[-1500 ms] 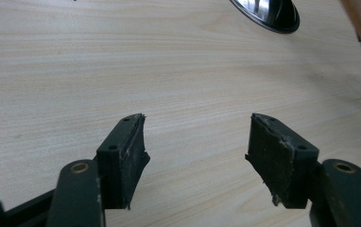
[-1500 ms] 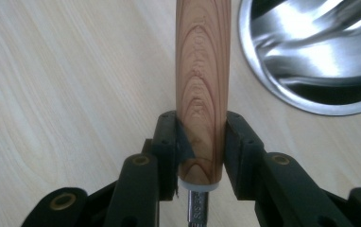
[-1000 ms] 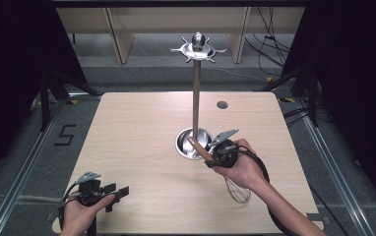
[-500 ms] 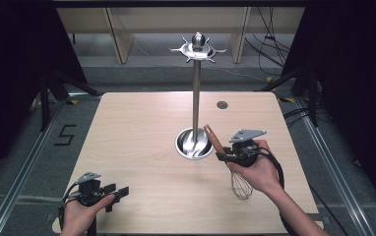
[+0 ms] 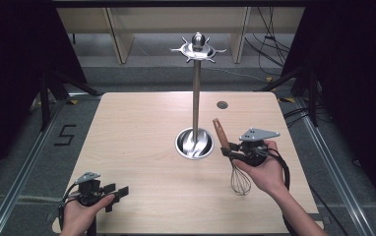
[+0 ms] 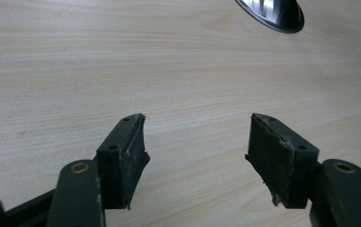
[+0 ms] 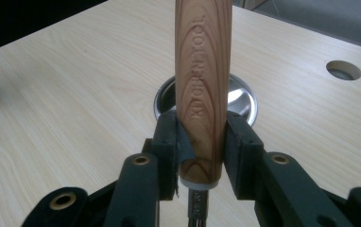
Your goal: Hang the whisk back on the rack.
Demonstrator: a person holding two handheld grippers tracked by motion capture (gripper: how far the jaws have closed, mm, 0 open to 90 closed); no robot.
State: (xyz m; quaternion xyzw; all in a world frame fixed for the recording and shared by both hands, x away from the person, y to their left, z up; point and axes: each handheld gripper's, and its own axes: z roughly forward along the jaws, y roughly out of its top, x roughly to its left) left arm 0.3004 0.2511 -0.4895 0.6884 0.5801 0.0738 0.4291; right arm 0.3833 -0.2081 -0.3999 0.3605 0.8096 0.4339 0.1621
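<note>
A whisk [image 5: 241,181] with a wooden handle [image 7: 202,80] and wire loops hangs from my right gripper [image 5: 231,151], handle up and tilted, wires down over the table's right side. Both pads [image 7: 171,142] press on the handle near its lower end, so the right gripper is shut on it. A steel stand [image 5: 196,88] with a hooked crown [image 5: 198,47] rises from a round base [image 5: 195,143] just left of the whisk. My left gripper [image 5: 116,193] rests low at the table's front left, jaws open with nothing between the pads [image 6: 273,156].
The light wooden table [image 5: 141,128] has a small round hole [image 5: 222,104] at its back right. The stand's base [image 6: 273,12] lies far ahead of the left gripper. Dark curtains and cables flank the table; wooden frames stand behind it.
My right hand has carried the whisk rightward, away from the stand's base, and turned its handle more upright. The left gripper has stayed put.
</note>
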